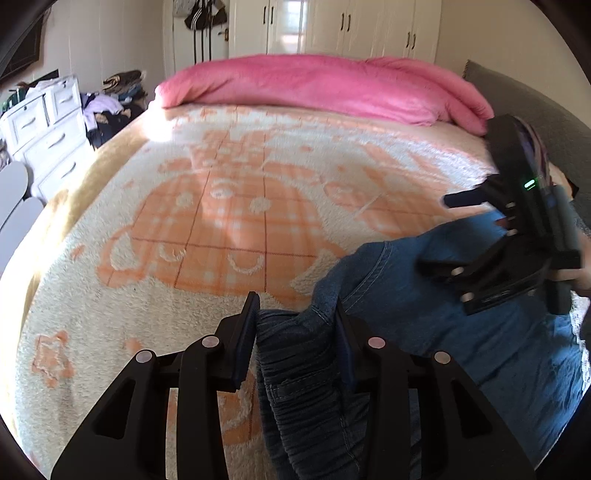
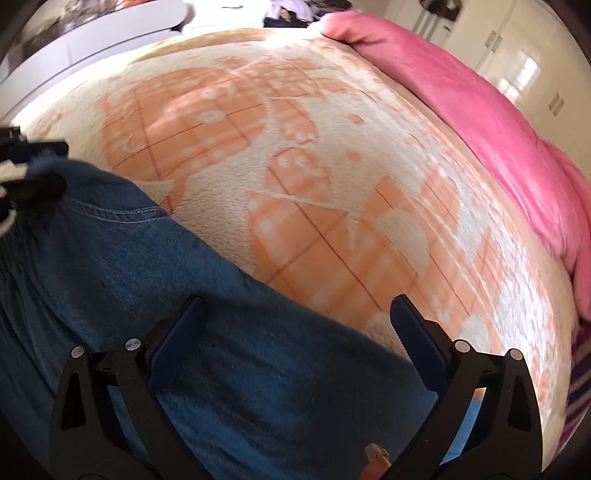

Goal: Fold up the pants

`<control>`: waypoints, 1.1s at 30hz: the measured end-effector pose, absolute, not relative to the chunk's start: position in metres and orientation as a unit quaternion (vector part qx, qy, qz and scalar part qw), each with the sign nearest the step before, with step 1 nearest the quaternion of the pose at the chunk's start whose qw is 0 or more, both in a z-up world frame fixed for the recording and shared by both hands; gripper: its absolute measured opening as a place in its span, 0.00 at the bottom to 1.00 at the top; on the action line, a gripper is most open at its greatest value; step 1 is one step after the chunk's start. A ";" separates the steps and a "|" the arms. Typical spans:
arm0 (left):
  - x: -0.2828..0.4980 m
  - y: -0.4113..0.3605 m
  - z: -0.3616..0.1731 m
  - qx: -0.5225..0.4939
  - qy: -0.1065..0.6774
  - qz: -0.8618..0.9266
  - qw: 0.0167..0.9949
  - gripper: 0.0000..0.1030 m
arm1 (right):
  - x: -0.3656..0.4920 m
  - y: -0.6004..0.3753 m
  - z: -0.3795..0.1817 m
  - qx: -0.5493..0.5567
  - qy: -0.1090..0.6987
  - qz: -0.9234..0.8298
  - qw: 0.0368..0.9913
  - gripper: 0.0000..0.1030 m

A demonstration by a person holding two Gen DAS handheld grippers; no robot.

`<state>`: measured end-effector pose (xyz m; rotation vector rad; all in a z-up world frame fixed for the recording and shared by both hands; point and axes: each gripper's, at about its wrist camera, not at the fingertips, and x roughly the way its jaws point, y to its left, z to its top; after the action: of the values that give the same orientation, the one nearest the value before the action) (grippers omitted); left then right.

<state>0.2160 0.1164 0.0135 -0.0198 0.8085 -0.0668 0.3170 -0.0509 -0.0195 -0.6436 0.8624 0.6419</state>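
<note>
Blue denim pants (image 1: 480,350) lie bunched on the near right part of the bed. Their gathered elastic waistband (image 1: 295,350) fills the gap between my left gripper's (image 1: 297,317) pads, which press on it from both sides. In the right wrist view the same left gripper (image 2: 55,166) shows at the far left edge, pinching the denim. My right gripper (image 2: 299,306) stands wide open above a pant leg (image 2: 221,350), its left finger over the cloth and its right finger over the blanket. From the left wrist view the right gripper (image 1: 436,232) hovers over the pants, held by a hand.
A cream and orange blanket (image 1: 229,206) covers the bed. A rolled pink duvet (image 1: 332,85) lies along its far end. A white dresser (image 1: 48,136) and a clothes pile (image 1: 110,107) stand at the left, a grey headboard (image 1: 517,96) at the right, and wardrobes (image 1: 369,26) behind.
</note>
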 end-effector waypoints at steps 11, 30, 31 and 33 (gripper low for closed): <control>0.198 0.117 0.025 -0.002 0.370 -0.037 0.928 0.35 | 0.281 -0.059 -0.005 -0.212 0.384 0.388 0.810 0.04; 0.080 0.103 0.041 0.035 0.332 -0.066 0.940 0.35 | 0.087 -0.121 0.039 -0.108 0.333 0.433 0.831 0.03; 0.074 0.103 0.038 0.034 0.338 -0.069 0.938 0.35 | 0.080 -0.120 0.037 -0.111 0.334 0.436 0.828 0.03; 0.060 0.101 0.032 0.041 0.353 -0.071 0.932 0.35 | 0.062 -0.117 0.031 -0.115 0.344 0.445 0.818 0.03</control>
<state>0.0598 0.1011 0.0324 0.0848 0.7218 -0.1462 0.0621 -0.1169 0.0310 -0.2455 0.7330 0.9491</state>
